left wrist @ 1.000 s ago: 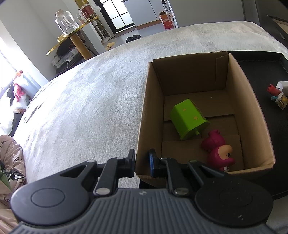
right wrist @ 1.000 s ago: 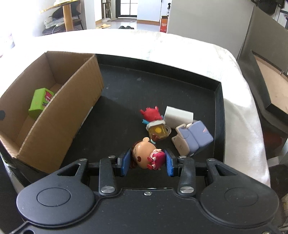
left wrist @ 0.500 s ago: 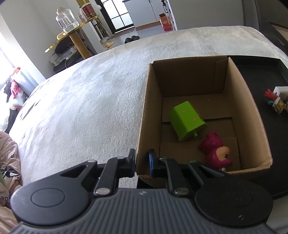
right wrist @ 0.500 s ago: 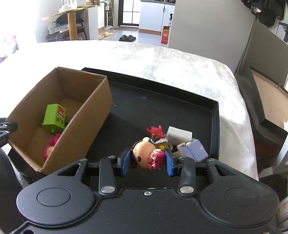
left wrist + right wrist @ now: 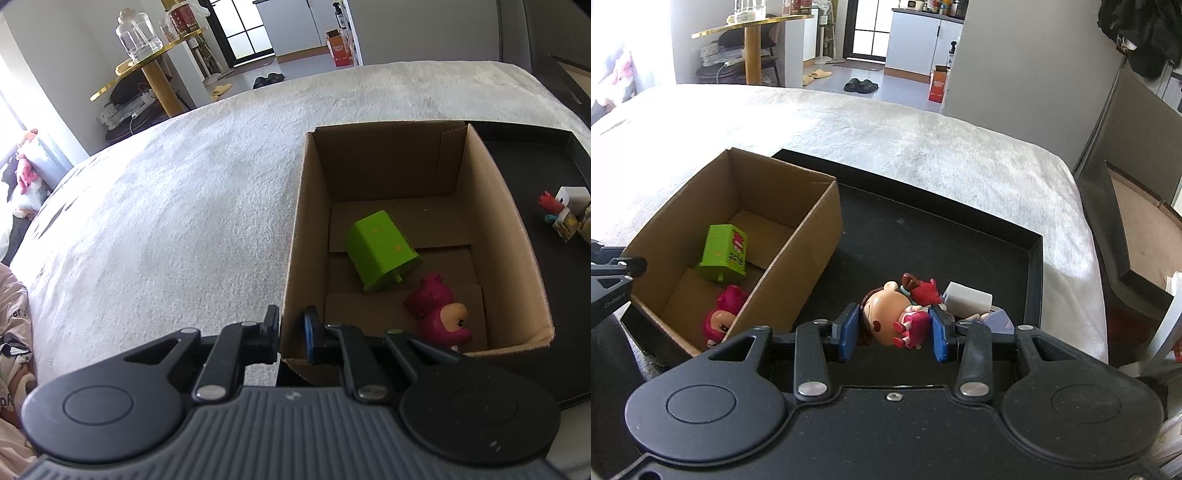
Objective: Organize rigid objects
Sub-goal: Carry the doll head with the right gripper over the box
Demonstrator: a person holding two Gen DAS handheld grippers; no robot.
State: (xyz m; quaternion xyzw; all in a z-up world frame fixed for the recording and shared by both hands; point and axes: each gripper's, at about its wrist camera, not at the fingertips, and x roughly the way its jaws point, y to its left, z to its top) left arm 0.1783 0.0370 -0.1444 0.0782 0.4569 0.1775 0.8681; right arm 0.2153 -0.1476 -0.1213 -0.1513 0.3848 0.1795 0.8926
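Note:
My left gripper (image 5: 291,334) is shut on the near left corner of the open cardboard box (image 5: 491,206). One of its fingers (image 5: 631,264) shows at that corner in the right wrist view. Inside the box lie a green toy block (image 5: 380,247) and a pink figure (image 5: 439,317). My right gripper (image 5: 894,326) is shut on a small doll (image 5: 886,314) with brown hair and a pink dress, held above the black tray (image 5: 960,236). Just beyond the doll on the tray lie a red figure (image 5: 925,290), a white block (image 5: 967,299) and a lavender piece (image 5: 999,319).
The box (image 5: 812,236) stands on the left side of the tray, and both rest on a white fluffy cover (image 5: 886,140). A dark framed panel (image 5: 1126,221) leans at the right. A gold-topped side table (image 5: 147,70) with glass jars stands far back.
My right gripper has risen and drawn back with the doll in it, lifting it off the tray. The left gripper keeps its hold on the box corner.

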